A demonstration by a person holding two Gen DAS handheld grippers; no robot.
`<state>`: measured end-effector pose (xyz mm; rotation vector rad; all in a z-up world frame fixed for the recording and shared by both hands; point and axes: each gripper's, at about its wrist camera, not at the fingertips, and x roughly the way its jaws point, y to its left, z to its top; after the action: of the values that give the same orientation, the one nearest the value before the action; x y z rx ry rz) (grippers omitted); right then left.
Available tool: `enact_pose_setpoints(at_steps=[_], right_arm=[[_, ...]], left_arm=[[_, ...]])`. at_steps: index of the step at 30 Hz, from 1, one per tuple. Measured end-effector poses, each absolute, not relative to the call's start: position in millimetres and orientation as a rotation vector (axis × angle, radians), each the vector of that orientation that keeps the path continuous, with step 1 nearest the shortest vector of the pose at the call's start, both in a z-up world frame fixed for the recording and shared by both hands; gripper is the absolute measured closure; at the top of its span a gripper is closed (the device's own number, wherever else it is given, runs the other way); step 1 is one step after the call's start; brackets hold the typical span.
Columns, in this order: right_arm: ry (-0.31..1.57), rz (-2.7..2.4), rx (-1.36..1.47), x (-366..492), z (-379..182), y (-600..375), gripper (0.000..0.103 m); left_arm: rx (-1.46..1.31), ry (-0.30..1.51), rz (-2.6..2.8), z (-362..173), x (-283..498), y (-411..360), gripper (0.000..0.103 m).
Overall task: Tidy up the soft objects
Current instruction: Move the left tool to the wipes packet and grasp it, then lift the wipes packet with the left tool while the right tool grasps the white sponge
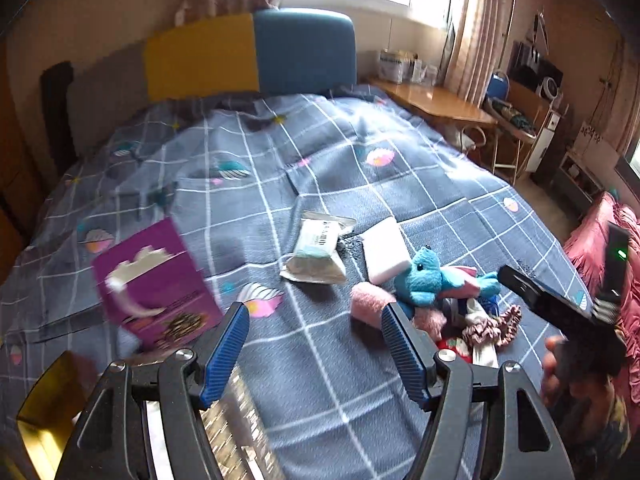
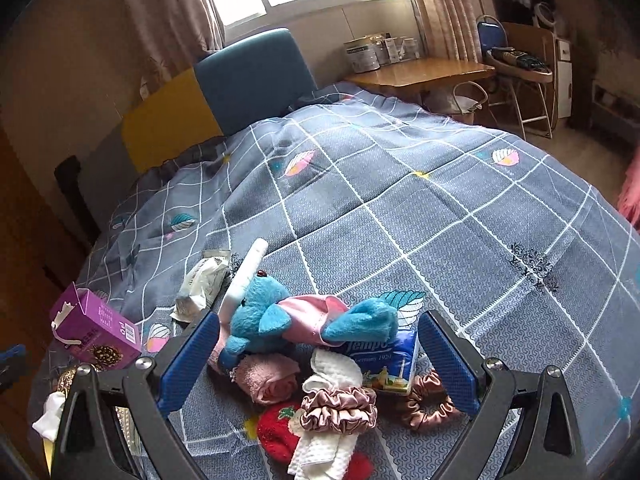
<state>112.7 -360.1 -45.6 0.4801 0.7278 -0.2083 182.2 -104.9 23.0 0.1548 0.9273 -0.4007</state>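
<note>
A heap of soft things lies on the grey checked bedspread (image 2: 440,216). It holds a blue plush toy (image 2: 260,316) in a pink garment, a rolled pink towel (image 2: 272,376), satin scrunchies (image 2: 340,404), a white cloth (image 2: 332,368), a red strawberry piece (image 2: 276,432) and a Tempo tissue pack (image 2: 384,360). My right gripper (image 2: 320,320) hangs open above this heap, its blue pads (image 2: 192,356) wide apart and pressing nothing. My left gripper (image 1: 315,308) is open and empty over bare bedspread, left of the plush toy (image 1: 428,280) and the pink towel (image 1: 370,300).
A purple carton (image 1: 156,284) with a torn top stands to the left. A wipes pack (image 1: 316,252) and a white pad (image 1: 386,250) lie beyond the heap. A gold box (image 1: 48,408) sits at the near left. A wooden desk (image 1: 436,100) and pink fabric (image 1: 600,240) flank the bed's right side.
</note>
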Motion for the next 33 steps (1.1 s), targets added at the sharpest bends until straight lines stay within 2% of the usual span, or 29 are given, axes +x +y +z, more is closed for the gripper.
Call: enact_pose_setpoints(at_steps=[3, 7, 23, 24, 26, 33], right_arm=[[0.743, -0.188, 0.53, 113.3, -48.9, -364.9, 0.003], [0.746, -0.177, 0.561, 112.1, -50.4, -368.4, 0.003], [0.763, -0.121, 0.613, 114.7, -53.8, -370.6, 0.002], [0.763, -0.124, 0.61, 115.0, -53.8, -370.3, 0.002], [0.764, -0.126, 0.6, 116.0, -53.8, -369.6, 0.002], [0.78, -0.161, 0.597, 115.9, -57.8, -373.1, 0.002]], left_arm=[[0.202, 0.949, -0.401, 0.9, 209.5, -131.2, 0.034], [0.273, 0.985, -0.405, -31.4, 245.9, -158.6, 0.042], [0.453, 1.068, -0.408, -123.6, 329.9, -203.8, 0.043], [0.45, 1.07, -0.403, -126.4, 330.8, -203.7, 0.054], [0.421, 1.06, -0.397, -124.6, 329.7, -201.6, 0.058], [0.363, 1.035, -0.426, -95.0, 315.3, -198.7, 0.061]])
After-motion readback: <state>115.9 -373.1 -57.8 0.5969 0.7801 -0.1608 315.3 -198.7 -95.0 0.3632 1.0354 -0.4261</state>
